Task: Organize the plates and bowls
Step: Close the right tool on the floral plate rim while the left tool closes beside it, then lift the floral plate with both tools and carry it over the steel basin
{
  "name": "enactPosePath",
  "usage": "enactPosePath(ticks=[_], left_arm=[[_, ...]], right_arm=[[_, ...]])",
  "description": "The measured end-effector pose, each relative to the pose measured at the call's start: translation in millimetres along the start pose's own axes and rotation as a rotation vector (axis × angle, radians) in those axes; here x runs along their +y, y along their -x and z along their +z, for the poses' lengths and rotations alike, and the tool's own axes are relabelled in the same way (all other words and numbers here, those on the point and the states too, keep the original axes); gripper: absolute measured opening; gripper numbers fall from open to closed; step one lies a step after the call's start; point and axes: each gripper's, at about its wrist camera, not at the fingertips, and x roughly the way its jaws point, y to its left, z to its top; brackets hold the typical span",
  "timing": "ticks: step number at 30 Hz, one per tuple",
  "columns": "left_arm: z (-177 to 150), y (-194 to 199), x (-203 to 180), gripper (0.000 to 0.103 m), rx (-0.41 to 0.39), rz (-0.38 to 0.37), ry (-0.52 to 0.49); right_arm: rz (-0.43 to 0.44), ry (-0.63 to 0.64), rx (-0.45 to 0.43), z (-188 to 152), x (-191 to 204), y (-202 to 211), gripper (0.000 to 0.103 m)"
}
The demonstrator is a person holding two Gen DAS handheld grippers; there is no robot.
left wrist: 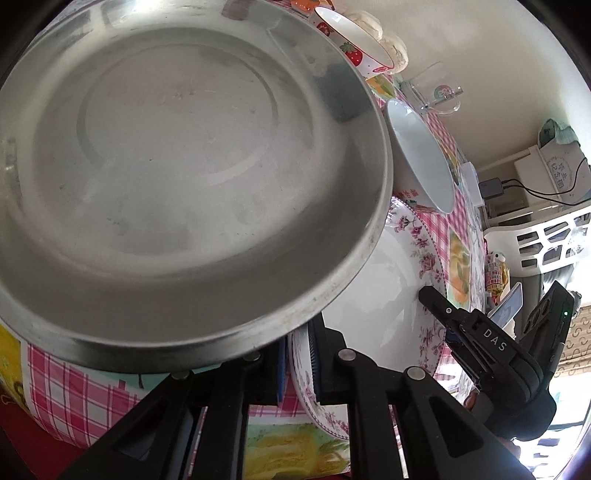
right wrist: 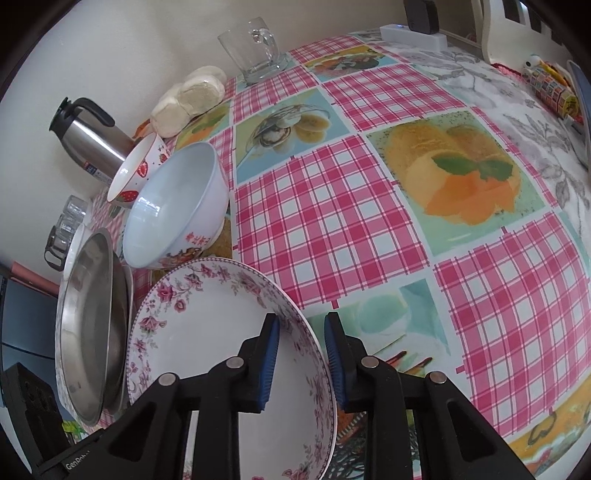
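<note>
A steel plate (left wrist: 177,155) fills the left wrist view and also shows in the right wrist view (right wrist: 92,332). My left gripper (left wrist: 295,365) straddles the near rim of a floral plate (left wrist: 399,295), jaws apart, with the steel plate's edge just above its left finger. My right gripper (right wrist: 301,362) straddles the floral plate's (right wrist: 207,332) right rim, jaws open around it without clamping. A white bowl with red print (right wrist: 177,210) and a strawberry bowl (right wrist: 140,170) stand behind the plates; both show in the left wrist view, the white bowl (left wrist: 421,155) and the strawberry bowl (left wrist: 351,40).
A pink checked tablecloth (right wrist: 332,206) covers the table. A glass mug (right wrist: 255,48), steamed buns (right wrist: 188,99), a steel thermos (right wrist: 88,136) and clear glasses (right wrist: 66,225) line the wall. A white basket (left wrist: 546,236) and a power strip (right wrist: 413,35) sit at the far end.
</note>
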Motion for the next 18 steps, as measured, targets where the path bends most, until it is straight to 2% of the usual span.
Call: enactPosePath(ticks=[4,10,16,18], left_arm=[[-0.5,2.3,-2.8,0.011,0.006,0.000,-0.020],[-2.5,-0.7,-6.5,0.011,0.029,-0.055,-0.019],[-1.9,2.3,-16.5,0.011,0.014,-0.076,-0.046],[-1.1,3.2,-17.3,0.011,0.012,-0.084,-0.044]], right_arm=[[0.052,-0.051,0.019,-0.8,-8.7,3.4,0.028],[0.138,-0.120,-0.006,-3.7,-27.4,15.0,0.028],[0.129,-0.100,-0.018,-6.0,-27.7,22.5,0.028],[0.117,-0.095,-0.021,-5.9,-30.4,24.1,0.022]])
